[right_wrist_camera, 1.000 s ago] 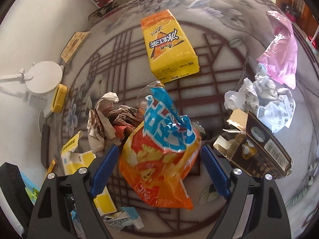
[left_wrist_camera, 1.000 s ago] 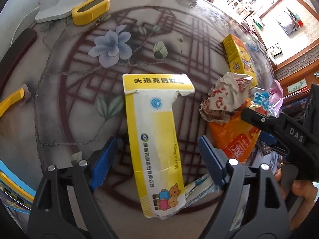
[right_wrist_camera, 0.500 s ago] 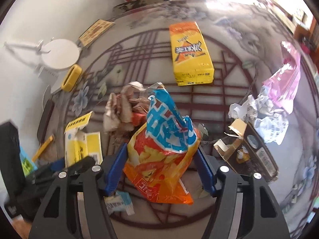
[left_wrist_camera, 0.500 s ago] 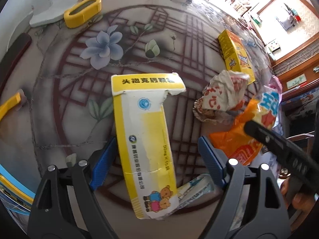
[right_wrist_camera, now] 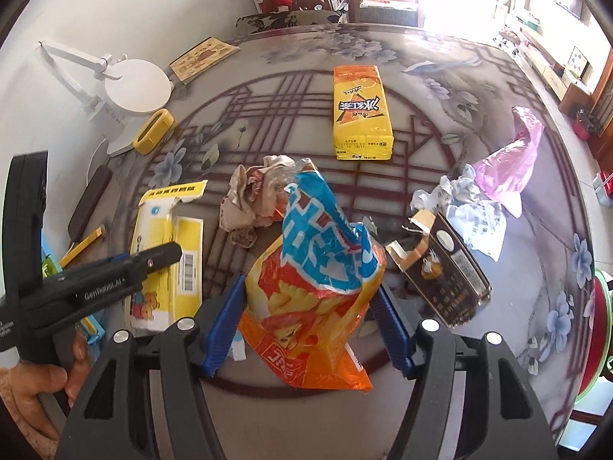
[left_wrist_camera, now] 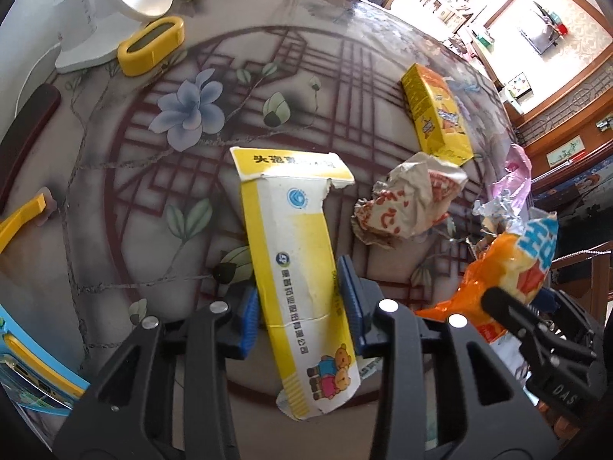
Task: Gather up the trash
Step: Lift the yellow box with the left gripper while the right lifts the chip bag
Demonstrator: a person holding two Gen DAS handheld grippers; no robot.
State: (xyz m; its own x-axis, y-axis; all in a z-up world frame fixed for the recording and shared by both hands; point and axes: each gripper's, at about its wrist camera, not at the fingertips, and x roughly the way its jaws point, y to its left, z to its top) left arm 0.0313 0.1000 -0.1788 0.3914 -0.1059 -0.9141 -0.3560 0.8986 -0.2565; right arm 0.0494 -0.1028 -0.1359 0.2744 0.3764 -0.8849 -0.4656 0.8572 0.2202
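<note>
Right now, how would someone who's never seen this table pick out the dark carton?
Start from the round table with its flower pattern. Right of the right gripper and its orange snack bag, the dark carton lies on its side, top flap torn open. It is the only black-and-brown pack; the other cartons are yellow.

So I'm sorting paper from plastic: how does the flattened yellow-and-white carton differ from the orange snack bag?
The flattened carton is stiff torn card lying flat; the snack bag is crinkly printed film standing bunched up. The carton is yellow and white with cartoon bears; the bag is orange with a blue top. Shared: each sits between blue pads, the carton in the closing left gripper, the bag in the right gripper.
</note>
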